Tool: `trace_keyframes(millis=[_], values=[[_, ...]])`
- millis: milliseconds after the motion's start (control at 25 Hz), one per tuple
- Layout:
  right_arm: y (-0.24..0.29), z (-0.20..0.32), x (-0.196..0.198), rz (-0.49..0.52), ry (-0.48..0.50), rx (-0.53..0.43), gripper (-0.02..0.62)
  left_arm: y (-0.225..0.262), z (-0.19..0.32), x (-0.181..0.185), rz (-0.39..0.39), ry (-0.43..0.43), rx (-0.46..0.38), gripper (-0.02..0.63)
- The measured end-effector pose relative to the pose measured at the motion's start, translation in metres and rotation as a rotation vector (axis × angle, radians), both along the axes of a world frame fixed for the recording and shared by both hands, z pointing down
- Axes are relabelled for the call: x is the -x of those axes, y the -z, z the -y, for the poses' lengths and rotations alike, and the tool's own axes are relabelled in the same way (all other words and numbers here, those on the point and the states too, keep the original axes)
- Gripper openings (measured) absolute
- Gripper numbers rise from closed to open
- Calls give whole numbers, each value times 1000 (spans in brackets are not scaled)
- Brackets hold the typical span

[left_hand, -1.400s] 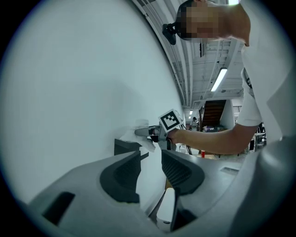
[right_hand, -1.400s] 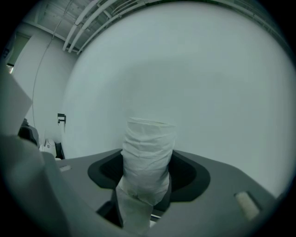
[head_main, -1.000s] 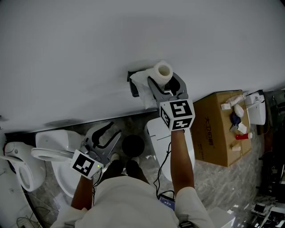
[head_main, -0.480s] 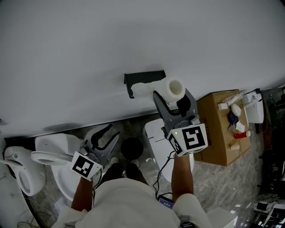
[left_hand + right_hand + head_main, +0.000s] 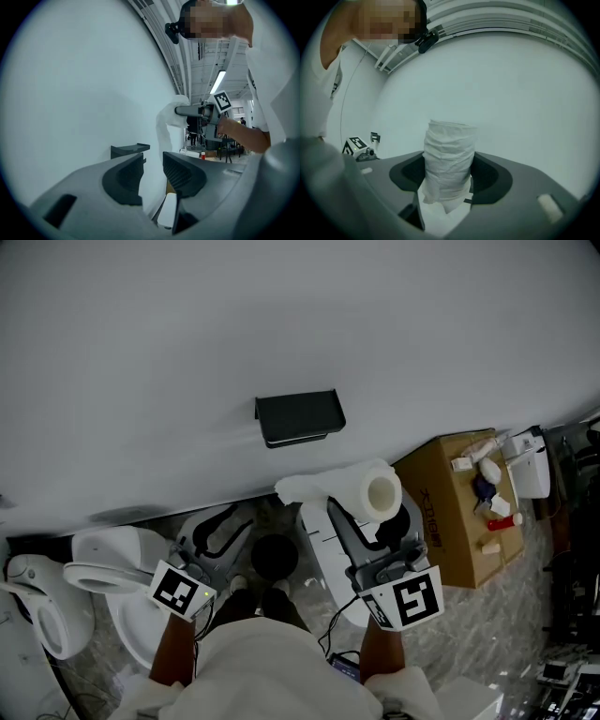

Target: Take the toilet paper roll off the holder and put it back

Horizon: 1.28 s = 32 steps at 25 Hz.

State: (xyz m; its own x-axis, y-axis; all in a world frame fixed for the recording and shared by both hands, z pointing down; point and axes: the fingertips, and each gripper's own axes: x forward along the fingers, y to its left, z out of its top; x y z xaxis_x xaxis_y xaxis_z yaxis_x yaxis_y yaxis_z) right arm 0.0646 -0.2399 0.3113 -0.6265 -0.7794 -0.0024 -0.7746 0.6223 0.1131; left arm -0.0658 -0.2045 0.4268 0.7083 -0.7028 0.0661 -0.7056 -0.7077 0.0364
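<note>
The black holder (image 5: 300, 416) juts from the white wall with no roll on it. My right gripper (image 5: 367, 510) is shut on the white toilet paper roll (image 5: 372, 491), held away from the wall below and right of the holder, with a loose sheet trailing left. In the right gripper view the roll (image 5: 449, 161) stands between the jaws of that gripper (image 5: 449, 177). My left gripper (image 5: 220, 526) hangs low at the left, open, nothing between its jaws. The left gripper view shows its own jaws (image 5: 153, 171), the holder (image 5: 130, 150) and the roll (image 5: 171, 122) beyond them.
A white toilet (image 5: 103, 563) stands at the lower left and another white fixture (image 5: 323, 535) under the right gripper. A cardboard box (image 5: 450, 521) with several small items on top sits at the right. A dark round object (image 5: 275, 554) lies on the floor.
The right gripper has drawn the roll off the holder and carried it away from the wall, down and to the right in the head view. The holder is now bare. The left gripper has stayed put.
</note>
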Motion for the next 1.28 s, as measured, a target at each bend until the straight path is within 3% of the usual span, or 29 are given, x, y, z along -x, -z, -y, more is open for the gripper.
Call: trace_keyframes(millis=[200, 840, 960, 1040, 1280], values=[[-7, -28, -5, 34, -1, 37, 284, 7, -9, -2, -5, 1, -9, 117], [-10, -38, -9, 37, -21, 42, 284, 9, -18, -6, -6, -11, -19, 113], [-10, -40, -9, 35, -22, 41, 284, 9, -20, -8, -6, -13, -24, 79], [-10, -41, -10, 35, -23, 39, 284, 8, -22, -7, -2, -13, -23, -3], [-10, -43, -12, 33, -24, 36, 284, 16, -23, -14, -23, -23, -35, -2]])
